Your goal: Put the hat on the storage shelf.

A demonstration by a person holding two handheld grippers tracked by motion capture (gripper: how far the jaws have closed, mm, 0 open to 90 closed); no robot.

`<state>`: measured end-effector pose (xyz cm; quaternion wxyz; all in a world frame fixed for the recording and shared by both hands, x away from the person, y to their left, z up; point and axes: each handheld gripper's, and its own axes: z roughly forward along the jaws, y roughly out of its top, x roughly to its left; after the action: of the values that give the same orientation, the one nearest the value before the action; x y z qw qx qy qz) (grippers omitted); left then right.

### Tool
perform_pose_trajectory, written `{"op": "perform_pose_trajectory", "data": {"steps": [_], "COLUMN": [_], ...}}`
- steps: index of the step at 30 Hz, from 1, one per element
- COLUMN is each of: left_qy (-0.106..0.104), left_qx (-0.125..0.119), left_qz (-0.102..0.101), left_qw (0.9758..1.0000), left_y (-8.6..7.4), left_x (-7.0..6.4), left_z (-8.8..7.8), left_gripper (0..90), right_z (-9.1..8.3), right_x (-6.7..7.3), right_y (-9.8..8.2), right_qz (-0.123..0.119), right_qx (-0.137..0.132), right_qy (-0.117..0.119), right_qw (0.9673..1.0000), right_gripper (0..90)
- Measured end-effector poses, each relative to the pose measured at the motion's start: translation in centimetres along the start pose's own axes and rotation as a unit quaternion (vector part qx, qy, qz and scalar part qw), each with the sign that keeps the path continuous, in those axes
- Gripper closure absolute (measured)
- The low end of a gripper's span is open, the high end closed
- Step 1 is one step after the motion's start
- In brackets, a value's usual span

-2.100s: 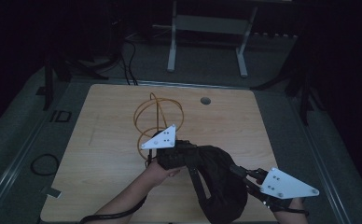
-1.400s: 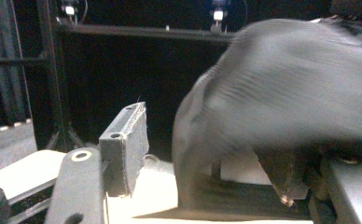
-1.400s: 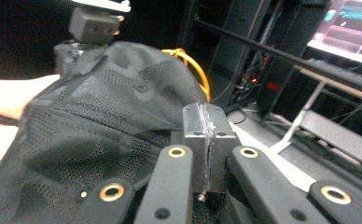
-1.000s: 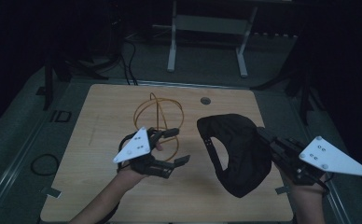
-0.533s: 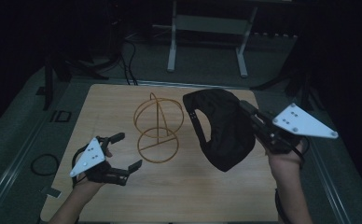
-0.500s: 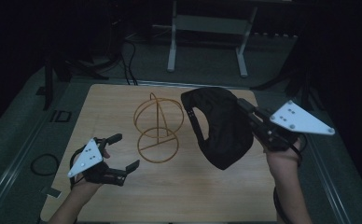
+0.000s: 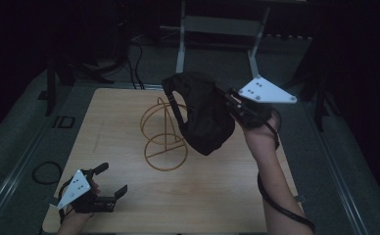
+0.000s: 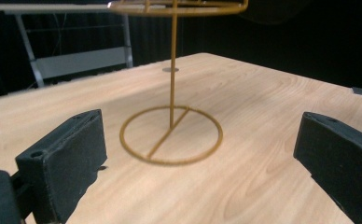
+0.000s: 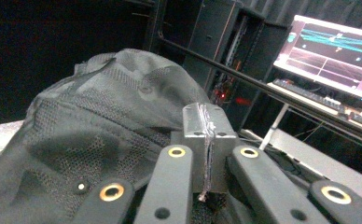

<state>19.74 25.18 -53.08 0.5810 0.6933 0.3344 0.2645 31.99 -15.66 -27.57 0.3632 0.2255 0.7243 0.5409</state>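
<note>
A black mesh cap point(image 7: 205, 115) hangs in the air over the right side of a gold wire stand point(image 7: 166, 142). My right gripper point(image 7: 227, 100) is shut on the cap's edge, and its closed jaws pinch the fabric point(image 9: 90, 126) in the right gripper view. The stand has a ring base and an upright rod point(image 8: 172, 84) on the wooden table point(image 7: 217, 196). My left gripper point(image 7: 112, 178) lies low at the table's front left corner, facing the stand. Its jaws have just been opening and stand wide apart point(image 8: 202, 154) with nothing between them.
A grey metal frame point(image 7: 217, 24) stands behind the table. A cable loop point(image 7: 46, 172) lies on the floor at the left. A small round grommet point(image 8: 170, 69) sits in the tabletop beyond the stand. A lit monitor point(image 9: 333, 46) glows in the right gripper view.
My right gripper carried the cap up and leftward from the table's right side to above the stand. My left gripper drew back and down to the front left corner with its jaws open.
</note>
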Motion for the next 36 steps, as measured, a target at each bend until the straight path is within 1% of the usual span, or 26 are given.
{"op": "perform_pose_trajectory", "data": {"steps": [1, 3, 5, 6, 7, 9, 12, 14, 16, 18, 21, 24, 27, 29, 31, 34, 36], "left_qy": [0.001, 0.005, 0.006, 0.007, 0.007, 0.009, 0.008, 0.007, 0.009, 0.007, 0.005, 0.004, 0.002, 0.003, 0.001, 0.0, -0.002], "left_qx": [0.001, 0.007, 0.008, 0.008, 0.004, 0.001, 0.004, 0.003, 0.006, 0.005, 0.006, 0.011, 0.014, 0.014, 0.01, 0.015, 0.018], "left_qz": [-0.003, -0.002, 0.001, 0.002, -0.001, -0.007, -0.01, -0.014, -0.012, -0.013, -0.015, -0.014, -0.012, -0.011, -0.017, -0.017, -0.017], "left_qw": [1.0, 1.0, 0.9999, 0.9999, 1.0, 0.9999, 0.9999, 0.9999, 0.9999, 0.9999, 0.9999, 0.9998, 0.9998, 0.9998, 0.9998, 0.9997, 0.9997], "left_y": [-0.2, -0.7, -0.8, -0.8, -0.9, -1.0, -1.2, -1.4, -1.4, -1.5, -1.6, -1.8, -1.9, -1.9, -1.9, -2.0, -2.1], "left_x": [0.0, 0.1, 0.2, 0.3, 0.4, 0.6, 0.8, 0.9, 1.0, 1.0, 1.1, 1.1, 1.2, 1.2, 1.3, 1.3, 1.3], "left_z": [-0.1, -0.4, -0.5, -0.5, -0.6, -0.6, -0.7, -0.7, -0.7, -0.6, -0.5, -0.3, -0.3, -0.3, -0.4, -0.4, -0.3], "left_gripper": [2.9, 2.9, 2.9, 2.9, 2.9, 2.9, 2.9, 3.0, 3.0, 3.0, 3.0, 4.4, 4.4, 4.4, 4.4, 4.4, 4.4], "right_z": [1.2, 2.4, 3.4, 4.0, 4.4, 5.3, 6.4, 7.0, 7.5, 7.8, 8.4, 9.2, 10.0, 10.4, 10.8, 11.4, 11.6], "right_x": [0.4, 1.0, 1.5, 1.9, 2.1, 2.7, 3.6, 3.9, 4.2, 4.4, 4.7, 5.2, 5.6, 5.9, 6.1, 6.4, 6.5], "right_y": [0.2, 0.2, 0.2, 0.1, 0.1, 0.0, -0.4, -0.8, -1.0, -1.2, -1.3, -1.5, -1.8, -2.0, -2.3, -2.8, -3.1], "right_qz": [-0.002, -0.009, -0.01, -0.016, -0.016, -0.019, -0.017, -0.014, -0.014, -0.014, -0.006, -0.005, -0.002, -0.002, 0.0, 0.0, 0.003], "right_qx": [0.007, 0.017, 0.027, 0.035, 0.038, 0.051, 0.065, 0.07, 0.077, 0.081, 0.084, 0.092, 0.103, 0.107, 0.11, 0.12, 0.123], "right_qy": [0.002, 0.002, 0.005, 0.006, 0.008, 0.015, 0.032, 0.042, 0.049, 0.056, 0.068, 0.078, 0.086, 0.088, 0.091, 0.099, 0.105], "right_qw": [1.0, 0.9998, 0.9996, 0.9993, 0.9991, 0.9984, 0.9972, 0.9965, 0.9958, 0.995, 0.9941, 0.9927, 0.9909, 0.9903, 0.9897, 0.9879, 0.9867], "right_gripper": [89.2, 89.2, 89.2, 89.2, 89.2, 89.1, 89.1, 89.1, 89.0, 89.0, 88.9, 88.8, 88.5, 88.2, 88.0, 87.4, 85.9]}}
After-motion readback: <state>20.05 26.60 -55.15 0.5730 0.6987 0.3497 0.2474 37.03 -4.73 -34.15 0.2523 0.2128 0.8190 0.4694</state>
